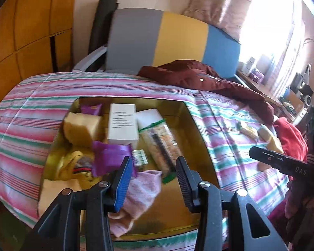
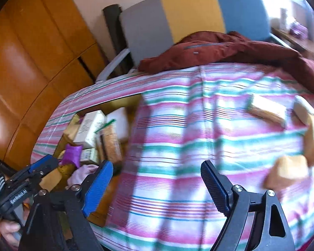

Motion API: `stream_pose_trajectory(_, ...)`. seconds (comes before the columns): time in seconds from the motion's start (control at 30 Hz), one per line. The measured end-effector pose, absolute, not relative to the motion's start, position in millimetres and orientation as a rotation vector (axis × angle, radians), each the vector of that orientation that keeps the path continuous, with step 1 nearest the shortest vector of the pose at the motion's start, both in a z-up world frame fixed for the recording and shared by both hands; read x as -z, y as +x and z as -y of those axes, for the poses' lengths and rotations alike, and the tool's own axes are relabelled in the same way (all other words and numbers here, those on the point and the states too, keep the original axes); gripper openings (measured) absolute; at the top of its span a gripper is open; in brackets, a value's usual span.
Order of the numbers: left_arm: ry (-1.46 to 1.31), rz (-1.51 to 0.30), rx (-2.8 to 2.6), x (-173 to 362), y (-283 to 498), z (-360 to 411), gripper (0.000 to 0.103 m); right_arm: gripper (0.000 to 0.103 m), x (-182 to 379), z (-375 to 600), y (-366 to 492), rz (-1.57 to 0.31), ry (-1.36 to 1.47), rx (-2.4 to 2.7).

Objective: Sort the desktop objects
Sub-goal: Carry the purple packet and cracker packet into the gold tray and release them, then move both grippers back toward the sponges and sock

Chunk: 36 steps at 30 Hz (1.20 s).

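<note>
In the left wrist view the left gripper (image 1: 155, 167) hangs at the lower middle of the frame above the gold tray (image 1: 198, 125), which is sunk into the striped cloth (image 1: 31, 115) and already holds sorted things: a white box (image 1: 122, 123), a purple wrapper (image 1: 111, 156), a bag of snacks (image 1: 161, 144). A pink sock (image 1: 140, 194) lies under and between the jaws, which stand partly apart; its cloth runs beside the blue pad, but I cannot tell whether the pads press on it. At the right edge of this frame the right gripper (image 1: 270, 156) shows only as a dark bar, and past it, in the middle right, pale yellowish blocks (image 1: 268, 138) lie loose on the cloth, well apart from the tray. In the right wrist view the right gripper (image 2: 157, 179) sits at the bottom of the frame with its jaws spread wide and nothing between them, over bare striped cloth (image 2: 178, 125). The unsorted yellowish blocks (image 2: 288, 171) lie to the right and slightly above its right finger, blurred, one near, others further toward the upper right; the long one seems to run slantwise across the frame. The tray (image 2: 123, 104) lies to the lower left. By my reading the right hand is much the nearer to these blocks, and must swing right to reach them.
</note>
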<state>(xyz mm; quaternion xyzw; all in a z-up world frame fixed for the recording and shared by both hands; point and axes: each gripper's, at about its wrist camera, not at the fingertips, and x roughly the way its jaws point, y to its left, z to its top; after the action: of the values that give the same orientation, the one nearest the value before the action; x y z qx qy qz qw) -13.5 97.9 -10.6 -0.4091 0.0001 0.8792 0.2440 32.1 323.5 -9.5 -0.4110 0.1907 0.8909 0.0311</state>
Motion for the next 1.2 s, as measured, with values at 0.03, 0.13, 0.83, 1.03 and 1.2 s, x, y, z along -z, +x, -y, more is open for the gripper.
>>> stream_pose_trajectory(0.03, -1.120, 0.001, -2.390, 10, -13, -101, 0.043, 0.087, 10, -332, 40, -0.598, -1.253, -2.722)
stream_pose_trajectory(0.13, -1.123, 0.000, -2.346, 10, -12, -114, 0.043, 0.087, 10, -356, 59, -0.630, -1.220, -2.664)
stream_pose_trajectory(0.83, -1.051, -0.233, -1.996, 16, 37, -267, 0.043, 0.091, -12, -505, 175, -0.753, -0.970, -2.253)
stream_pose_trajectory(1.03, -1.087, -0.297, -1.903, 36, 61, -290, 0.043, 0.090, -9, -522, 162, -0.795, -0.951, -2.239)
stream_pose_trajectory(1.2, -1.144, -0.315, -1.869, 52, 64, -297, 0.043, 0.090, -3, -538, 149, -0.886, -0.920, -2.233)
